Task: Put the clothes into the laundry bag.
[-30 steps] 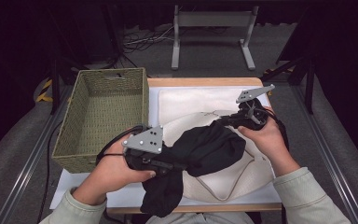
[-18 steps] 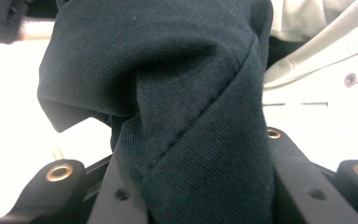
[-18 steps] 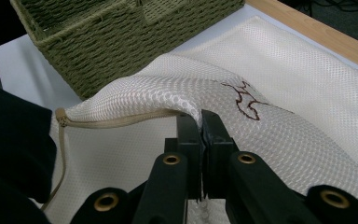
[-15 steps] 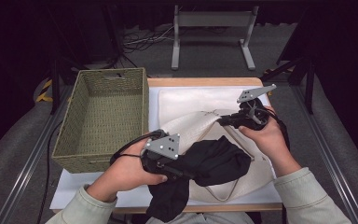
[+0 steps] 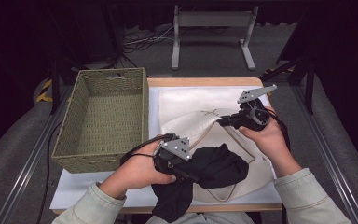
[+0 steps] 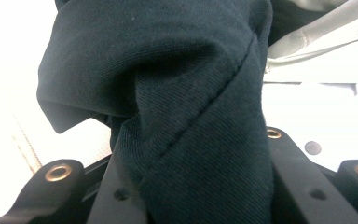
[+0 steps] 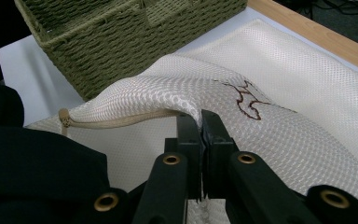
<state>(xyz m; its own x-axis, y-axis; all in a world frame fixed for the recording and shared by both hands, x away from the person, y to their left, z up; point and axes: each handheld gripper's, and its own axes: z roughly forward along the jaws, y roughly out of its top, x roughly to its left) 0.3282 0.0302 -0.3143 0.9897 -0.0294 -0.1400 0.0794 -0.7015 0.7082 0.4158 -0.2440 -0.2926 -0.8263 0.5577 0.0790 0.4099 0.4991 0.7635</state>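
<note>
So the black garment (image 5: pixel 214 168) is sitting bunched up at the mouth of the white mesh bag (image 5: pixel 200 105), right on the near part of it, with one end spilling off the bag toward the front edge of the table (image 5: pixel 205 82). The left gripper (image 5: pixel 186 173) is pinching that garment: in the left gripper view the dark cloth (image 6: pixel 177 116) is running down between the two black jaws, so they're clamped on a thick fold of it rather than fully pressed together. The person's left hand (image 5: pixel 137 170) is wrapping around the gripper just left of the bag's near edge. Over on the bag's right side, the right gripper (image 5: pixel 221 122) is nipping the bag's rim and holding it lifted, so the mesh is tenting up off the table. The right gripper view shows it nicely, jaws squeezed tight together on the mesh edge (image 7: pixel 193 116), with the tan drawstring (image 7: pixel 121 122) running along the hem to a little knot. The right hand (image 5: pixel 268 137) is resting over the bag's right half. A green woven basket (image 5: pixel 105 116) is sitting just left of the bag on the same white mat (image 5: pixel 74 191), near it but not touching it as far as I can tell.
</note>
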